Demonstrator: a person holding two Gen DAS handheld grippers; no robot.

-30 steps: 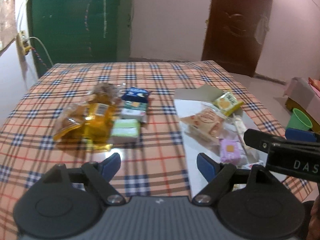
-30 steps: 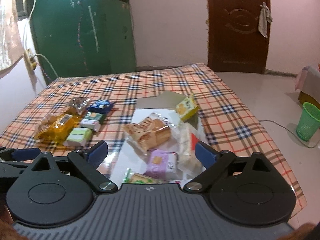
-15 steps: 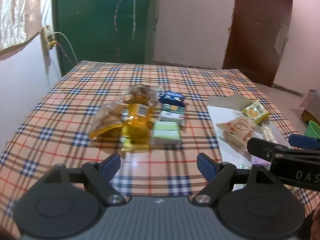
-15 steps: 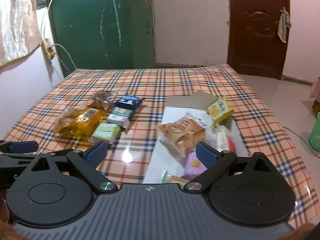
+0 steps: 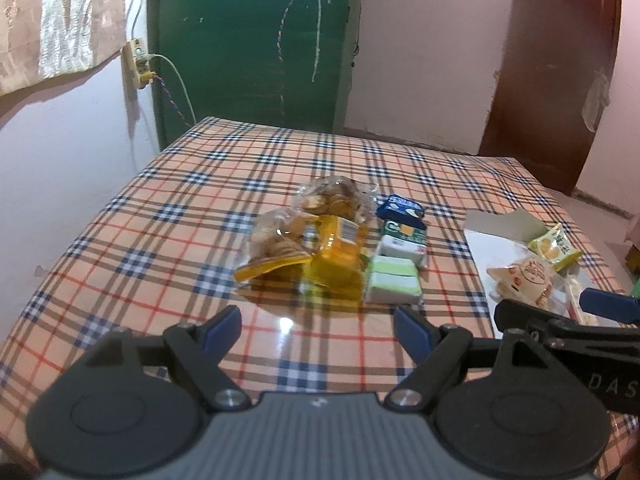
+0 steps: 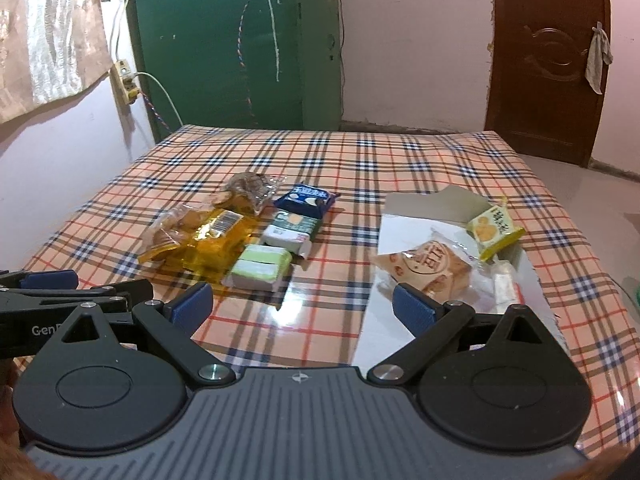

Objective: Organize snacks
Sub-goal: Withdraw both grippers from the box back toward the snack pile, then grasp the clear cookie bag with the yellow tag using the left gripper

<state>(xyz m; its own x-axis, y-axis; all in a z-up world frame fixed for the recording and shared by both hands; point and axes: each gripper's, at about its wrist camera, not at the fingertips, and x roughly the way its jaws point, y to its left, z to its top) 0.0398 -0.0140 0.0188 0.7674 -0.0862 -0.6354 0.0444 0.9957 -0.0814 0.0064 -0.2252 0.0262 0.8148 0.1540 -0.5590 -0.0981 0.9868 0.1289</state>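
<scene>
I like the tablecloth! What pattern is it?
The tablecloth is peach plaid with blue and red lines; right wrist view.

bench (image 5: 168, 216): plaid cloth before me | green cabinet (image 5: 256, 40) behind bench | brown door (image 6: 548, 60) right of cabinet | pink walls (image 6: 412, 40)

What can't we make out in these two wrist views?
- Near end of the white box, right wrist view: hidden behind the right gripper body.
- Same box's right side, left wrist view: covered by the right gripper's arm.
- Text on the blue packet: too small.
- Clear cookie bags: glare blurs contents.
</scene>
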